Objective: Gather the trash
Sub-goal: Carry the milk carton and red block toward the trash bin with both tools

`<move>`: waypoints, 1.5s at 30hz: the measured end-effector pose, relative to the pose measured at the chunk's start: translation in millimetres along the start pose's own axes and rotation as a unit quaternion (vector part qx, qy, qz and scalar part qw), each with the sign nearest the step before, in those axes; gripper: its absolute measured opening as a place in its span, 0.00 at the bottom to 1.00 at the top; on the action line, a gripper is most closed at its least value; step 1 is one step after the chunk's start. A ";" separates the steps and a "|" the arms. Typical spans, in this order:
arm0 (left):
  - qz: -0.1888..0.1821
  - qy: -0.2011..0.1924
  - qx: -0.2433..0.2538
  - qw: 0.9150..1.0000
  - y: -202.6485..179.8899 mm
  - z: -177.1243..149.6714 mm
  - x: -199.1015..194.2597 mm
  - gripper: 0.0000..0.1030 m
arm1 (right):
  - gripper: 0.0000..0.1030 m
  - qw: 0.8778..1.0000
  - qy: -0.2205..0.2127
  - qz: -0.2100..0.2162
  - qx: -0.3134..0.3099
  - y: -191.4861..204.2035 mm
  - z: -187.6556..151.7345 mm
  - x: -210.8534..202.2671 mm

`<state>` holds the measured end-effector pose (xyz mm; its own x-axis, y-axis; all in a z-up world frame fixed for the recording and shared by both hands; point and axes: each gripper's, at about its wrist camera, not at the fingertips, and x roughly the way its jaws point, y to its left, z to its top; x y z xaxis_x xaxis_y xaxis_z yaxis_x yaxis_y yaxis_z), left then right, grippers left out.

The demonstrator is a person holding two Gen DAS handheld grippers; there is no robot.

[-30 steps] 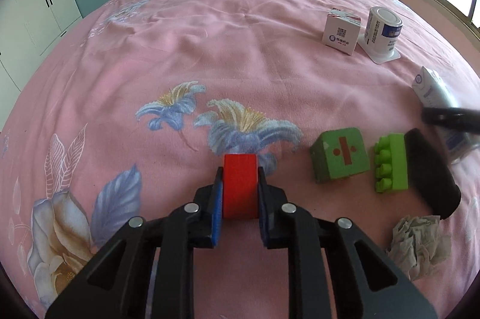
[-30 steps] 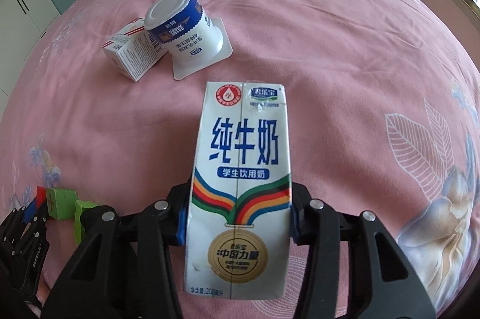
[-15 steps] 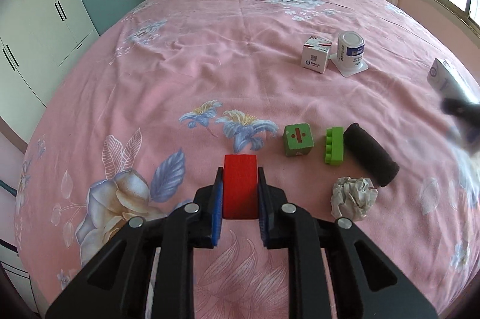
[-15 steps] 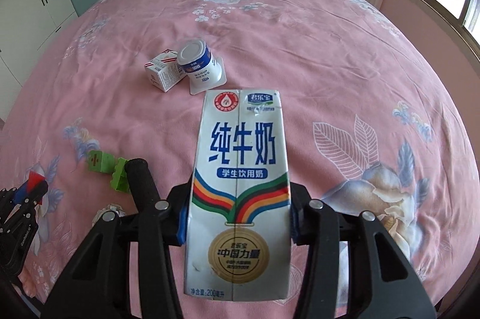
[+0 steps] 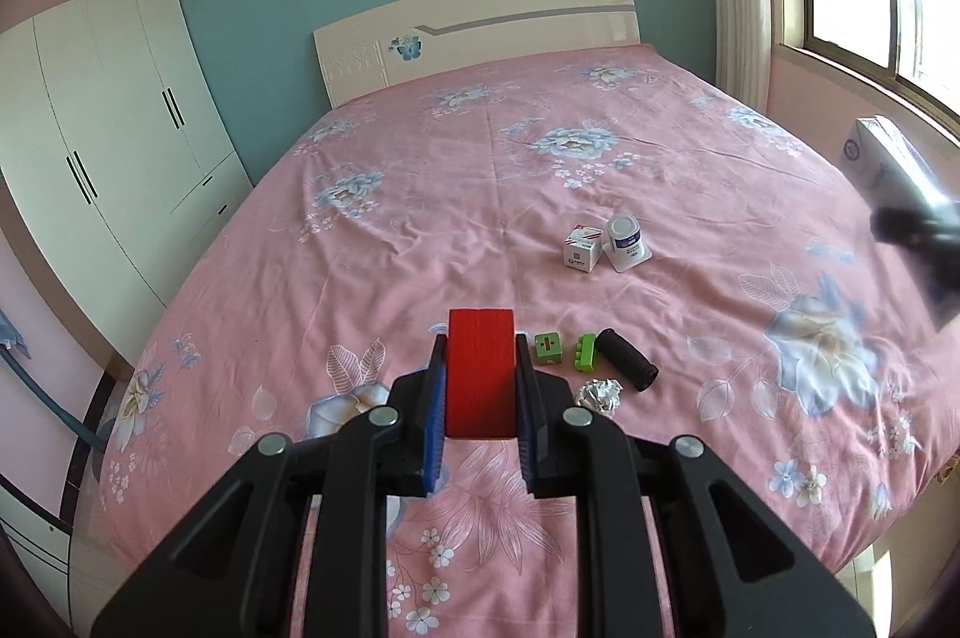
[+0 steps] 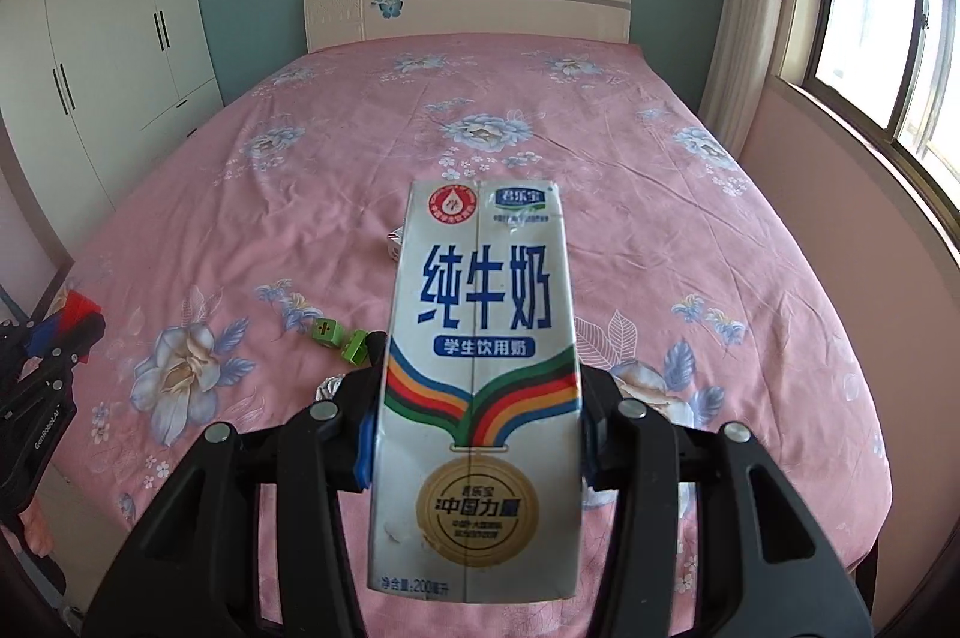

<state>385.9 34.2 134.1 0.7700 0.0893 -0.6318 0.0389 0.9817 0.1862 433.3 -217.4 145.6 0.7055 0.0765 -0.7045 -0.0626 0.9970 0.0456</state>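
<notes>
Right gripper (image 6: 474, 434) is clamped on a milk carton (image 6: 477, 386), held above the pink floral bedspread (image 6: 660, 230); the carton's long axis runs along the fingers, top end pointing toward the headboard (image 6: 468, 2), printed face to the camera. Left gripper (image 5: 480, 386) grips a red block (image 5: 480, 374), long axis likewise forward. Only the left wrist view shows the yogurt cup (image 5: 625, 242), small box (image 5: 582, 249), crumpled paper ball (image 5: 598, 395) and black cylinder (image 5: 626, 367) whole on the bed; the right view's carton hides most of these.
</notes>
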 end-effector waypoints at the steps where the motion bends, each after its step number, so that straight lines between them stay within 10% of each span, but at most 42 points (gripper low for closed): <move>1: -0.001 -0.009 0.000 1.000 -0.7 1.1 -15.4 0.21 | 0.47 1.000 -0.009 0.003 -0.005 0.5 -0.7 -16.2; 24: -0.042 -0.075 0.019 0.996 -17.5 -46.1 -209.0 0.21 | 0.47 0.992 -0.087 0.078 -0.052 -13.5 -80.4 -243.9; 45: -0.122 0.078 0.043 0.988 -42.6 -195.1 -123.1 0.21 | 0.47 0.982 0.033 0.143 -0.119 35.4 -231.7 -169.1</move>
<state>165.2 14.1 57.1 0.6231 -0.1172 -0.7733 0.2712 0.9597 0.0730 148.2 -197.8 102.4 0.5882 0.3441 -0.7319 -0.4203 0.9032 0.0869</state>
